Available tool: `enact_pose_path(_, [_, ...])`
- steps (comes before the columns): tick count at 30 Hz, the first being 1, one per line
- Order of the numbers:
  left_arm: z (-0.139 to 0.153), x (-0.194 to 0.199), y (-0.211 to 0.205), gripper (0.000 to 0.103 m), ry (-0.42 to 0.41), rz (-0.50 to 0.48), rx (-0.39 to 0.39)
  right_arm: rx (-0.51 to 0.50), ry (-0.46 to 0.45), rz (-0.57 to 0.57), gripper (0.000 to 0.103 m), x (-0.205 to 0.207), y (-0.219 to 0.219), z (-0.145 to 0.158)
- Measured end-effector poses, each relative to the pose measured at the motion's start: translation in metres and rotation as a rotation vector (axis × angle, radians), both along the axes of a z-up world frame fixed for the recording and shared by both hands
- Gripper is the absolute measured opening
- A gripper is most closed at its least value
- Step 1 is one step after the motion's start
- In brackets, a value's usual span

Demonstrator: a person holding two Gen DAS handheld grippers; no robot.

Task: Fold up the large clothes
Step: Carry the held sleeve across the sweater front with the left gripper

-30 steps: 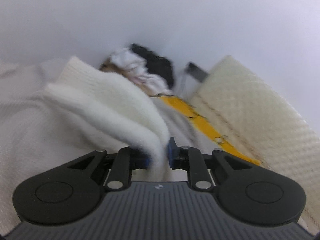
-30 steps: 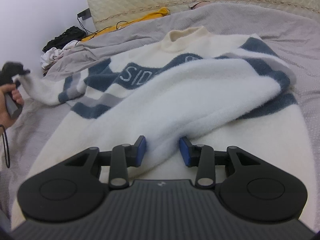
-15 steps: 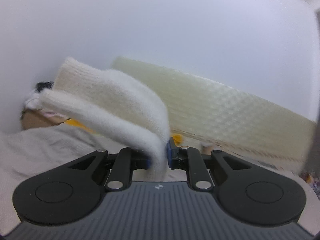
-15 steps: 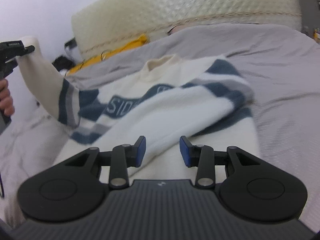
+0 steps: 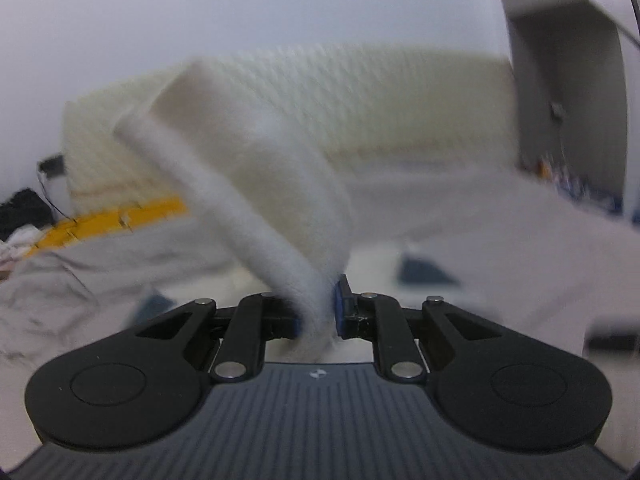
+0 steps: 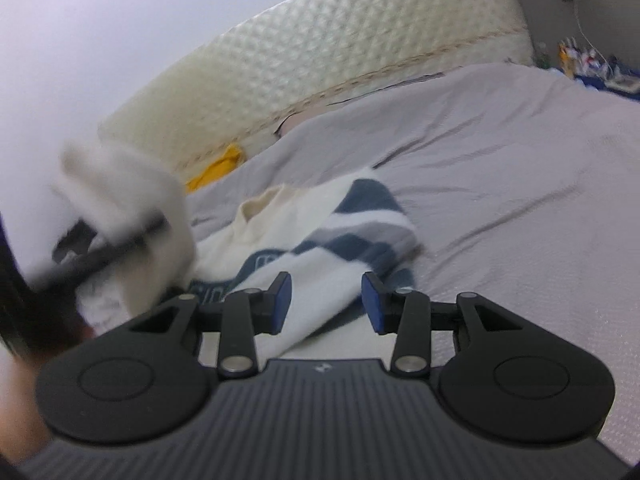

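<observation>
Between my left gripper (image 5: 318, 312) jaws I have the cream sleeve (image 5: 256, 184) of the sweater pinched tight; the pads press it from both sides and the knit rises forward out of the jaws and arcs to their left. My right gripper (image 6: 326, 300) holds nothing: its jaws are opening, and the folded white panel of the sweater (image 6: 320, 248) lies below and ahead of the gap, no pad pressing on it.

As I judge it, the step in hand is laying this sleeve across the sweater's body. To do it well I would carry the cuff across above the knit, lower it flat with no twist, and release only once it rests on the body. The free right jaws could pin the folded panel so the drag does not pull it askew.

Beyond the jaws, the grey bedspread (image 6: 500, 168) spreads out, then the quilted headboard (image 6: 340, 40).

The left wrist view shows the pinch itself, blurred, with only a hint of navy beyond the jaws. The right wrist view gives what it lacks: the sweater's cream collar (image 6: 260, 208), navy and grey stripes, and the lifted sleeve as a white smear left of my jaws, with the other gripper a dark streak across it.
</observation>
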State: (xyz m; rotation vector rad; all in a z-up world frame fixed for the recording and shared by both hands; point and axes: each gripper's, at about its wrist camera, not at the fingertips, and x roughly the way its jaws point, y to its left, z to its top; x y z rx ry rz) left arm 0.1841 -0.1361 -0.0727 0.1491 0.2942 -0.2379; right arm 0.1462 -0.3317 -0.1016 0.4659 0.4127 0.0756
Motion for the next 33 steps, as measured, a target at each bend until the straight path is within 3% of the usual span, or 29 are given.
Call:
enact_pose_path(5, [-0.077,0.009,-0.029,0.018,0.138,-0.011,0.062,0.060,-0.008,-0.017,0.043,0.001,-0.020,-0.003])
enact_pose_path(8, [-0.092,0.023,-0.028,0.018,0.143,0.002,0.082,0.085,-0.019,-0.005,0.043,0.002,-0.026,-0.007])
enact_pose_path(14, [-0.083,0.025,-0.028,0.020,0.167,-0.008,0.049,0.127,-0.024,0.020,0.043,0.018,-0.026,-0.013])
enact_pose_path(16, [-0.077,0.019,-0.022,0.029,0.179,-0.021,-0.009,0.134,-0.019,0.021,0.043,0.019,-0.028,-0.015])
enact_pose_path(18, [-0.066,0.010,-0.013,0.049,0.190,-0.060,-0.063,0.147,-0.013,0.016,0.043,0.020,-0.030,-0.016])
enact_pose_path(20, [-0.058,0.002,-0.011,0.058,0.197,-0.109,-0.094,0.153,-0.019,0.006,0.043,0.018,-0.032,-0.015])
enact_pose_path(27, [-0.042,-0.014,0.005,0.059,0.260,-0.187,-0.206,0.112,-0.010,-0.018,0.043,0.013,-0.031,-0.014])
enact_pose_path(33, [-0.029,-0.024,0.031,0.062,0.282,-0.192,-0.314,0.066,0.025,0.021,0.043,0.018,-0.015,-0.015])
